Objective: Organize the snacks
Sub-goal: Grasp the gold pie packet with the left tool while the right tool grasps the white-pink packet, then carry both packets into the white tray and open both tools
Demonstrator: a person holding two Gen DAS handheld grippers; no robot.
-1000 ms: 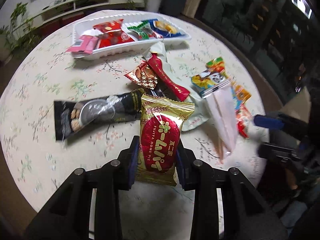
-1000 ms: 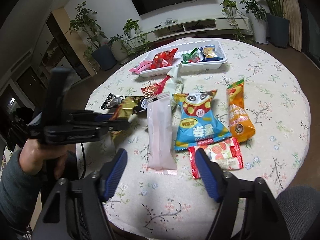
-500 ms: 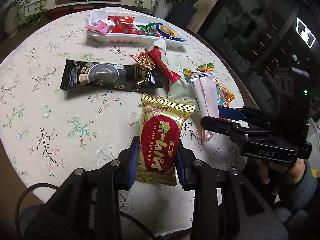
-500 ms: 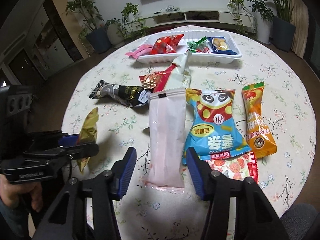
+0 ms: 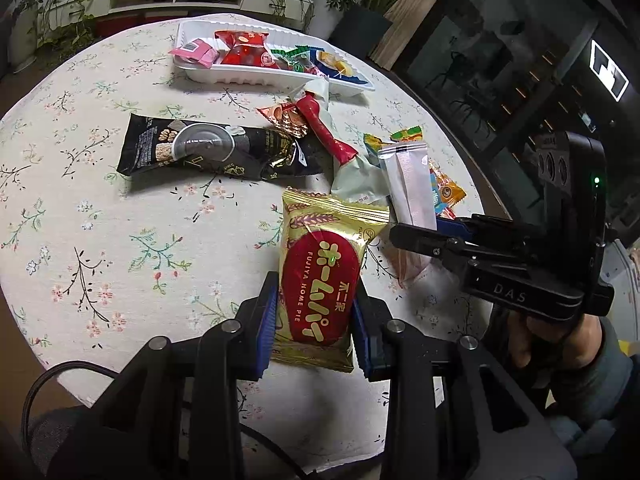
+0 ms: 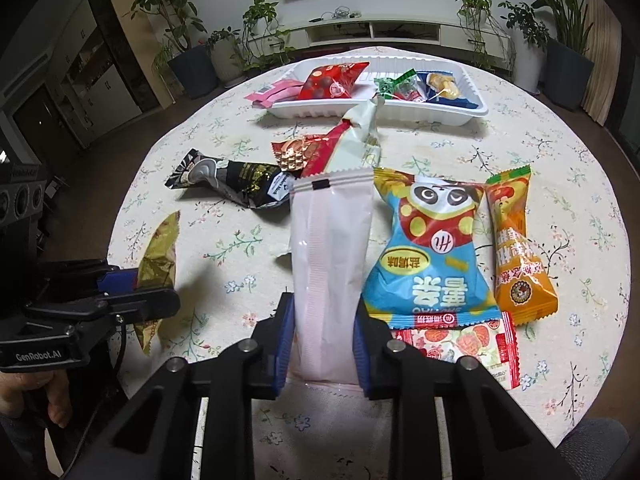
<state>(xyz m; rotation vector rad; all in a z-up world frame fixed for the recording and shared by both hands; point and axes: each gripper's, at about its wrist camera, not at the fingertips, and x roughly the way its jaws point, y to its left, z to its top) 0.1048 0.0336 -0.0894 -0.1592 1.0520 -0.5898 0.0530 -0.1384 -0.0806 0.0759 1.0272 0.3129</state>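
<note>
My left gripper (image 5: 314, 332) is shut on a gold and red Home Pie packet (image 5: 322, 280) and holds it above the table; the packet also shows edge-on in the right wrist view (image 6: 156, 268). My right gripper (image 6: 320, 344) is shut on the near end of a long pale pink packet (image 6: 330, 264), which lies on the table; it also shows in the left wrist view (image 5: 410, 192). The white tray (image 6: 476, 110) with several snacks in it stands at the far side of the table.
On the flowered tablecloth lie a black packet (image 5: 192, 152), a red and pale green packet (image 6: 352, 140), a blue panda bag (image 6: 432, 256), an orange packet (image 6: 516, 248) and a red-white packet (image 6: 468, 344). Plants and a low TV shelf stand behind.
My right gripper moved forward and closed on the pale pink packet. My left gripper kept its hold on the Home Pie packet and shifted slightly toward the near edge.
</note>
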